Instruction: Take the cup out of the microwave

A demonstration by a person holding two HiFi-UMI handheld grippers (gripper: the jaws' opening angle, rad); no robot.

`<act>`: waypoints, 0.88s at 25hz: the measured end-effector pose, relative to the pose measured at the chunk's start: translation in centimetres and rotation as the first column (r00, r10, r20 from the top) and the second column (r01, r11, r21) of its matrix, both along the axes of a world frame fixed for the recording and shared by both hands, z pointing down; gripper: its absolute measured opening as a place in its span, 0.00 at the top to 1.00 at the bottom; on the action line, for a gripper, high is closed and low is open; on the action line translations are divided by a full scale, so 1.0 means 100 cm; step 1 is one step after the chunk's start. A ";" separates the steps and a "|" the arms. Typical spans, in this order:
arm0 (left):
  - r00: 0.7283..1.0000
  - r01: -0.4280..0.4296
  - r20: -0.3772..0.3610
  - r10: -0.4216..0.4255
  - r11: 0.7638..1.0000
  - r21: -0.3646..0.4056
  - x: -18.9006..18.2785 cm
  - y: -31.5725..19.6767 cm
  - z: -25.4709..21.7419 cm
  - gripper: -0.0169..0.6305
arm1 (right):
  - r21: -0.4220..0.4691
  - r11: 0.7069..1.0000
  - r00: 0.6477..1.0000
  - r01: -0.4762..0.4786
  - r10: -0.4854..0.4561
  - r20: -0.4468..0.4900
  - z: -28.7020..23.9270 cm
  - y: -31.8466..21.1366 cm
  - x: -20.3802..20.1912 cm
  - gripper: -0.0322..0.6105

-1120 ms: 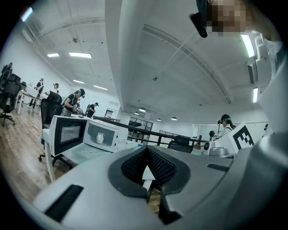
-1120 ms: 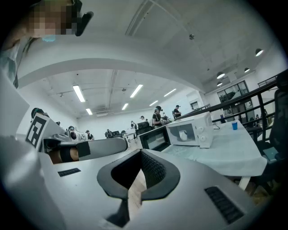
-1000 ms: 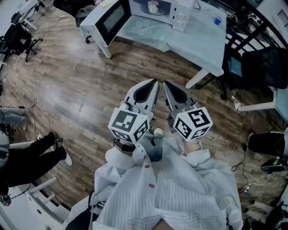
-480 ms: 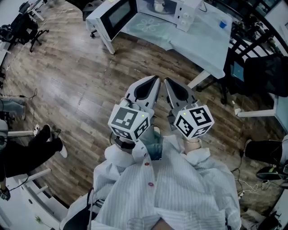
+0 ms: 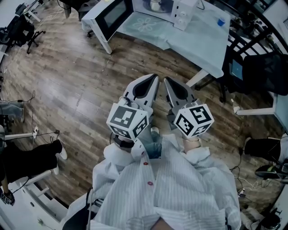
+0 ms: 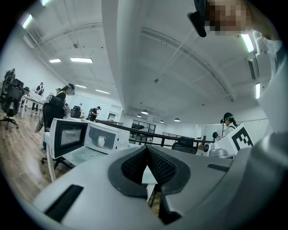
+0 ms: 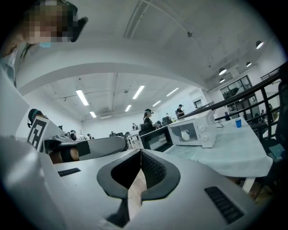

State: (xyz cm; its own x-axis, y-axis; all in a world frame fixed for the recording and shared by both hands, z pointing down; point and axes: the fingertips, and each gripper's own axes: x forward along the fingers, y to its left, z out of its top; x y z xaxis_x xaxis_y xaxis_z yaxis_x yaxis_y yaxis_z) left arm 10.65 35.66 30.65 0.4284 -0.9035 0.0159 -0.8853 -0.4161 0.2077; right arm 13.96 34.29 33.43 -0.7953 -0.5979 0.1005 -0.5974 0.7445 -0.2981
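Note:
A white cup [image 5: 155, 5] stands inside the white microwave [image 5: 180, 13] on the far table; its door [image 5: 109, 17] hangs open to the left. Both grippers are held side by side in front of my chest, over the wooden floor and well short of the table. The left gripper [image 5: 155, 78] is shut with nothing in it, and so is the right gripper [image 5: 166, 81]. In the left gripper view the cup [image 6: 101, 141] shows small beyond the shut left gripper [image 6: 146, 151]. In the right gripper view the cup [image 7: 185, 134] sits beyond the right gripper [image 7: 141, 153].
The table [image 5: 202, 42] wears a pale cloth, with a small blue cup [image 5: 218, 21] to the right of the microwave. Black chairs [image 5: 265, 67] stand at the right. A seated person's legs [image 5: 27, 157] are at the left. Wooden floor [image 5: 81, 81] lies between me and the table.
The microwave has slid slightly up in the head view. The seated person's legs at left have drawn back. Both grippers stay shut, side by side.

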 end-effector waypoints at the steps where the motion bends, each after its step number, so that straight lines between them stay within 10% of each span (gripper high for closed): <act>1: 1.000 -0.004 0.000 0.004 1.000 0.001 -0.001 -0.005 0.000 0.96 | -0.001 1.000 1.000 -0.004 0.004 -0.001 0.000 -0.005 -0.001 0.90; 22: 0.996 -0.090 0.025 0.090 0.996 0.005 -0.087 -0.179 -0.002 0.96 | -0.010 0.996 0.996 -0.084 0.084 -0.001 0.001 -0.176 -0.088 0.90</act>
State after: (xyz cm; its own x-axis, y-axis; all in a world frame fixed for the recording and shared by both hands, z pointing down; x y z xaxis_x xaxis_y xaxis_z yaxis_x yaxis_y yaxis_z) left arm 2.00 17.80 30.43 0.5074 -0.8614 0.0217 -0.8491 -0.4955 0.1834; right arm 5.13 16.65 33.56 -0.7424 -0.6612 0.1076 -0.6576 0.6888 -0.3051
